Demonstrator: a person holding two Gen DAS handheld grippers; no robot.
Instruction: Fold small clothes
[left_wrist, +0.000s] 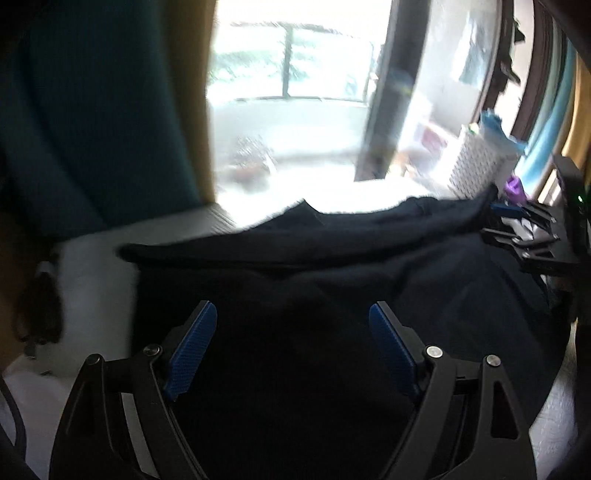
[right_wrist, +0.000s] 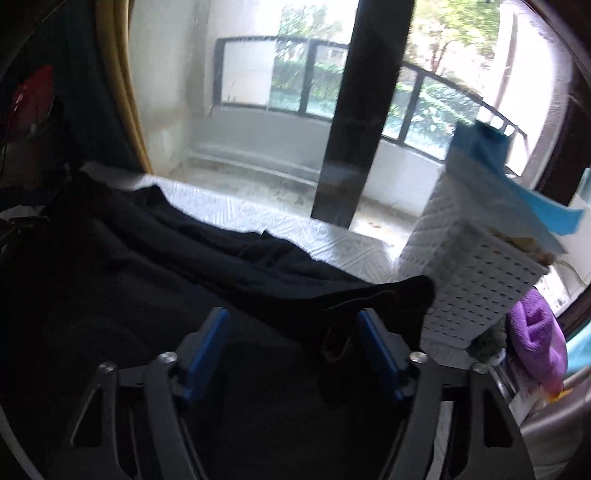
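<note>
A dark garment lies spread over a white table, and both grippers stand low over its near part. Its long axis runs across both views, roughly parallel to the window behind: in the left wrist view a folded ridge stretches from a blunt end at the left to the far right, where it meets the right gripper. In the right wrist view the same ridge slants from the upper left down to a rounded tip at the right, which lies against a white woven basket. The left gripper is spread wide, its blue pads apart with only dark cloth beneath them and nothing pinched. The right gripper likewise has its blue pads well apart; a loose fold of cloth sits just beside the right-hand pad, but it is not clamped. Bare white tabletop shows to the left of the garment and along its far edge toward the window. On the right the room is tight: the basket, a blue sheet atop it, and a purple cloth crowd that end.
</note>
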